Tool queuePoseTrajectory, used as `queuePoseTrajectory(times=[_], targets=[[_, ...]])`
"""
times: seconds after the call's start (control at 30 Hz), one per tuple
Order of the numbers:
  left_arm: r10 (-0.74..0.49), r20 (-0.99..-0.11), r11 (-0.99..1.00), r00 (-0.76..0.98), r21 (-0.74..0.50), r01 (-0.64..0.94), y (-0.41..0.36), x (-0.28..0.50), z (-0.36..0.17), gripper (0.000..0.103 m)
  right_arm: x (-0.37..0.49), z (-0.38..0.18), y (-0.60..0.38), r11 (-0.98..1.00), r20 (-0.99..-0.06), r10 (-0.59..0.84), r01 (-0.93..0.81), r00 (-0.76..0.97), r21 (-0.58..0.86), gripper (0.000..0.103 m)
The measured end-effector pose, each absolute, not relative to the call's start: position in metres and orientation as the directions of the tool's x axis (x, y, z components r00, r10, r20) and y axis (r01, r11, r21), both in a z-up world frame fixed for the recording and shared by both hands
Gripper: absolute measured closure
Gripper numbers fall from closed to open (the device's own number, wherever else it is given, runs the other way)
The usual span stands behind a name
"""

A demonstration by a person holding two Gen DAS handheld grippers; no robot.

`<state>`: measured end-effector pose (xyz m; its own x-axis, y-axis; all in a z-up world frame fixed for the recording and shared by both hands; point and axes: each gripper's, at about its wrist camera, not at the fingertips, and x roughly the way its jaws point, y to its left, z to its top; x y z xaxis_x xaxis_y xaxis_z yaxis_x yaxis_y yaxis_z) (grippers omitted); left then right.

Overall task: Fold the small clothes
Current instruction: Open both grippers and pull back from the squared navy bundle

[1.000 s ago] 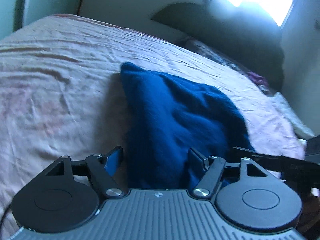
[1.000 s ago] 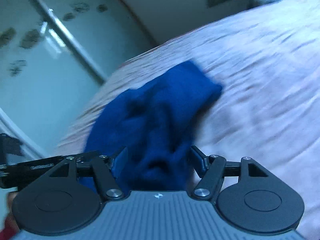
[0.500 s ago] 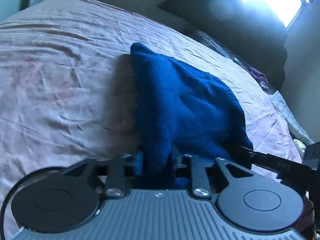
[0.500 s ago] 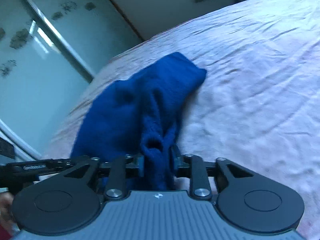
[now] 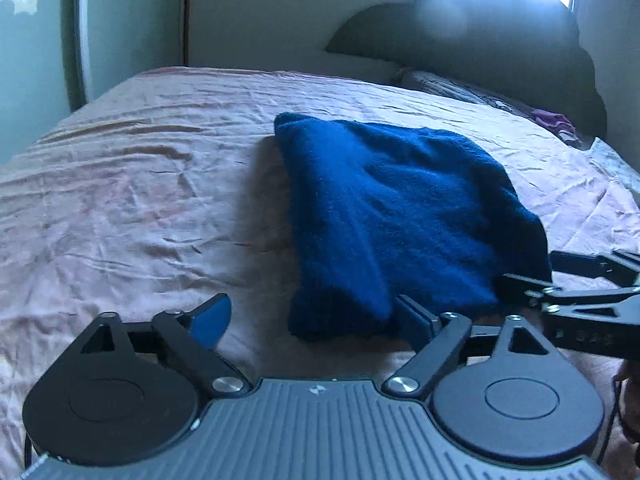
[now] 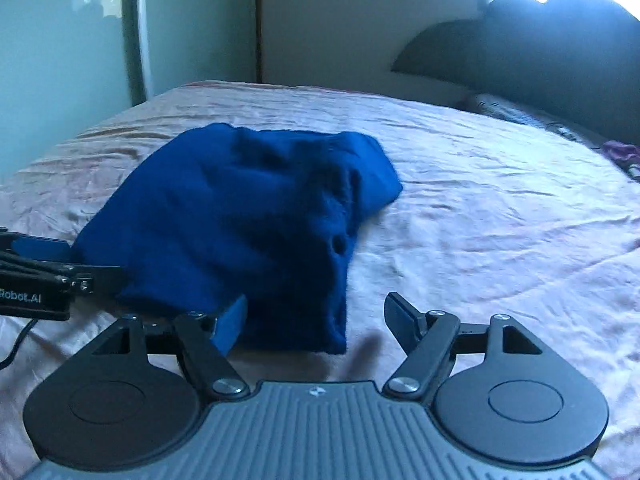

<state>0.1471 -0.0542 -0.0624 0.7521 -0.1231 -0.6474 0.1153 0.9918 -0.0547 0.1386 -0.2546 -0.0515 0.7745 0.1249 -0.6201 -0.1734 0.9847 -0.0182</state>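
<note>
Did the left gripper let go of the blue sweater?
Yes. The left gripper has just been opening; the blue sweater lies loose on the pink bedsheet.

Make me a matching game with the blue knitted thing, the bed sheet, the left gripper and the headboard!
Things:
1. blue garment
2. bed sheet
3. left gripper
4. headboard

Descriptions:
A. pink and wrinkled
B. dark, at the far end of the bed
C. jaws open, just opened, gripping nothing
D. lying in a soft heap on the bed

Pairs: 1-D, 2-A, 3-C, 4-B
</note>
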Motion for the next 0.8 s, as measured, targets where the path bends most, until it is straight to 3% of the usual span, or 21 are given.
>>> queuePoseTrajectory(times=[0.1,0.13,0.8], targets=[[-0.109,-0.643,0.993,0.758,-0.036,0.112,-0.056,0.144,-0.062,0.01,0.13,-0.045,-0.259,0.986,-0.6,0.148,-0.162,0.786,0.031,0.008],[-0.105,-0.643,0.993,0.758,-0.034,0.11,-0.057,0.142,-0.062,0.01,0.128,-0.046,-0.259,0.987,-0.598,0.153,-0.157,0.787,0.046,0.006],[-0.076,-0.642,0.995,0.763,-0.004,0.096,-0.064,0.109,-0.062,0.009,0.096,-0.046,-0.247,0.981,-0.615,0.19,-0.178,0.765,0.082,0.006]])
